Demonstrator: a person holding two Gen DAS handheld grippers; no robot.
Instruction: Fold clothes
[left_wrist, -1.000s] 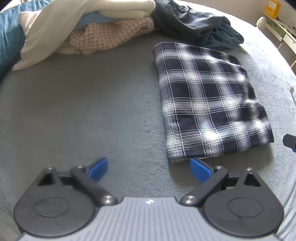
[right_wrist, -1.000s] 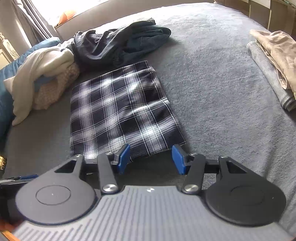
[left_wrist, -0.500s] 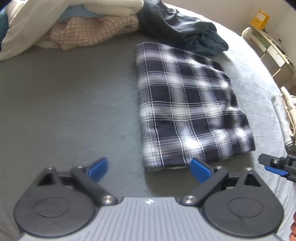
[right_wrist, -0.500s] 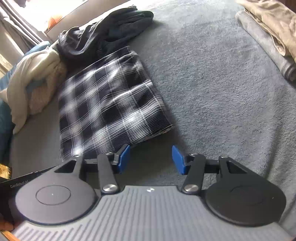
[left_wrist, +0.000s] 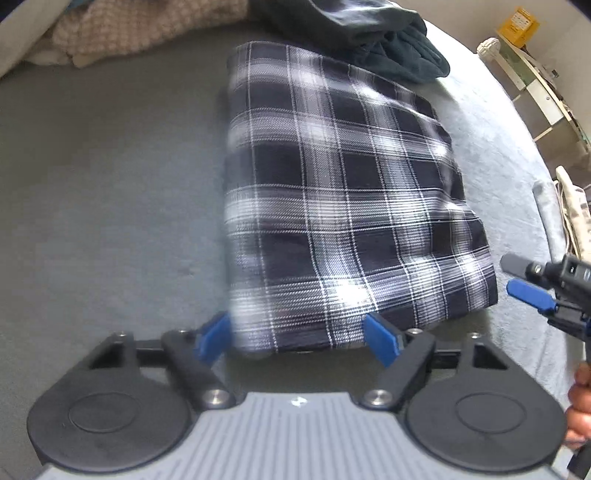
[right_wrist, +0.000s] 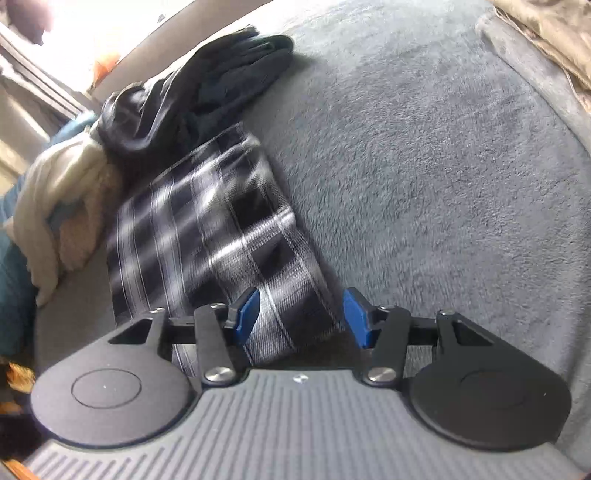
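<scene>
A folded navy-and-white plaid garment (left_wrist: 332, 203) lies flat on the grey bed cover (left_wrist: 92, 184). My left gripper (left_wrist: 297, 339) is at its near edge; the jaws are closing, with the near left part of that edge between the blue pads, which do not visibly press on it. My right gripper (right_wrist: 301, 317) stands half open over the near right corner of the plaid garment (right_wrist: 207, 240), pads clear of the cloth on both sides. In the left wrist view the right gripper (left_wrist: 532, 291) shows just past that corner.
A dark heap of clothes (left_wrist: 369, 33) lies right behind the plaid, with a beige knit (left_wrist: 140, 33) and a cream garment (right_wrist: 62, 184) to its left. Folded tan and grey clothes (right_wrist: 546, 33) sit at the far right. A hand (left_wrist: 580, 406) holds the right gripper.
Both grippers have come down and forward to the plaid's near edge, which now lies between each pair of jaws. The left jaws have narrowed; the right jaws keep the same gap.
</scene>
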